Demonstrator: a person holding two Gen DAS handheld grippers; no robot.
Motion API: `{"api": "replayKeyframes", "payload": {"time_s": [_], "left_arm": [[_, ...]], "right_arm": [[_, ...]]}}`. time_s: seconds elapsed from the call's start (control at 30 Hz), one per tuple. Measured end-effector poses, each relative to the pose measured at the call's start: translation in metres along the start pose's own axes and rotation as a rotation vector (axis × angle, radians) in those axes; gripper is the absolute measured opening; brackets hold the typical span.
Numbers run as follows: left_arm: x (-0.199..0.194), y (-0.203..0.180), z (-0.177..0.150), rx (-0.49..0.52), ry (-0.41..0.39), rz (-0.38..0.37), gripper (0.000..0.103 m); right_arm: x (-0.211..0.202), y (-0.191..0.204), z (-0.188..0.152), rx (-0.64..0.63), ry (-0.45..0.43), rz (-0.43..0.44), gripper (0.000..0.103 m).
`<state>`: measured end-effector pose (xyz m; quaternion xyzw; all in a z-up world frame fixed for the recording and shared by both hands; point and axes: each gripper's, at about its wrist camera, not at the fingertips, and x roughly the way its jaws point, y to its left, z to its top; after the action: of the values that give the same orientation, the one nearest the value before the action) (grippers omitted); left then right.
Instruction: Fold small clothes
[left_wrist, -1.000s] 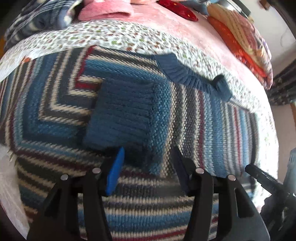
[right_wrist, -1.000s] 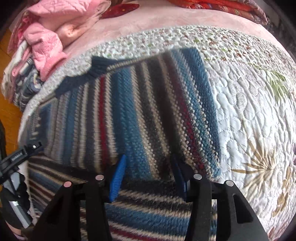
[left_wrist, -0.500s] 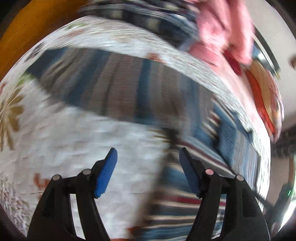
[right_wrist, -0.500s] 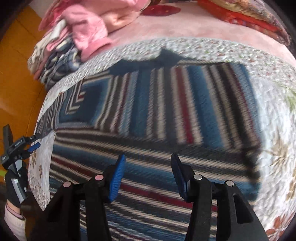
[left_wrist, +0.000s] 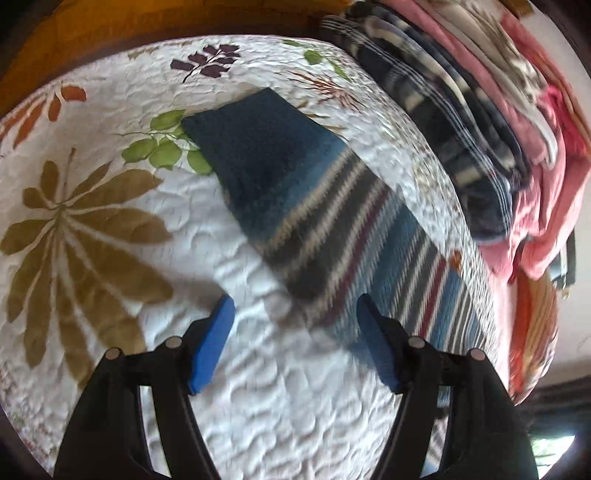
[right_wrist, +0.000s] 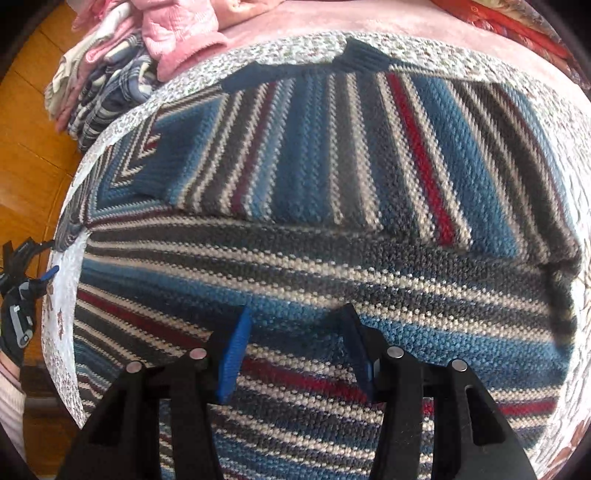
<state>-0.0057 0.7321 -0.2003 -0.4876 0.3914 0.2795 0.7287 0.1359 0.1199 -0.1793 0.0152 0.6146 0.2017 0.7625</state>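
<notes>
The striped knit sweater (right_wrist: 332, 229) lies flat on the quilted bed (left_wrist: 110, 258), one sleeve (left_wrist: 314, 206) extended diagonally away. The left hand-held gripper (left_wrist: 293, 332), jaws wide and empty, hovers just beside that sleeve, its cuff farthest off. The right hand-held gripper (right_wrist: 295, 350), jaws wide and empty, sits over the body.

a knitted striped sweater (right_wrist: 332, 229) lies flat on the quilted bedspread, in bands of blue, grey, cream and dark red. one part is folded over the body, so its stripes run at an angle across the horizontal ones below. the dark blue ribbed neckline (right_wrist: 303, 70) sits at the far edge. one sleeve (left_wrist: 314, 206) stretches out straight, ending in a plain dark blue cuff (left_wrist: 255, 136).
</notes>
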Motion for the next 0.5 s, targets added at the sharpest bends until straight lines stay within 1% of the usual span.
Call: {"api": "replayKeyframes", "payload": {"time_s": [0.13, 0.2, 0.33, 0.4, 0.47, 0.5], "left_arm": [[0.008, 0.000, 0.012, -0.029, -0.025, -0.017, 0.067], [0.011, -0.001, 0.018, -0.052, -0.040, -0.041, 0.067], [0.016, -0.008, 0.027, -0.043, -0.038, -0.048, 0.061], [0.020, -0.012, 0.029, -0.026, -0.031, -0.024, 0.055], [0.021, -0.014, 0.029, -0.014, -0.033, 0.008, 0.039], [0.021, -0.015, 0.029, -0.008, -0.034, 0.020, 0.034]], "right_arm": [[0.002, -0.003, 0.000, 0.002, -0.008, 0.010, 0.051], [0.003, -0.004, 0.000, 0.003, -0.007, 0.011, 0.051], [0.005, -0.002, 0.001, -0.005, -0.006, -0.002, 0.052], [0.006, 0.000, 0.001, -0.009, -0.006, -0.007, 0.053], [0.007, 0.001, 0.001, -0.011, -0.007, -0.009, 0.053], [0.007, 0.001, 0.001, -0.010, -0.008, -0.009, 0.053]]}}
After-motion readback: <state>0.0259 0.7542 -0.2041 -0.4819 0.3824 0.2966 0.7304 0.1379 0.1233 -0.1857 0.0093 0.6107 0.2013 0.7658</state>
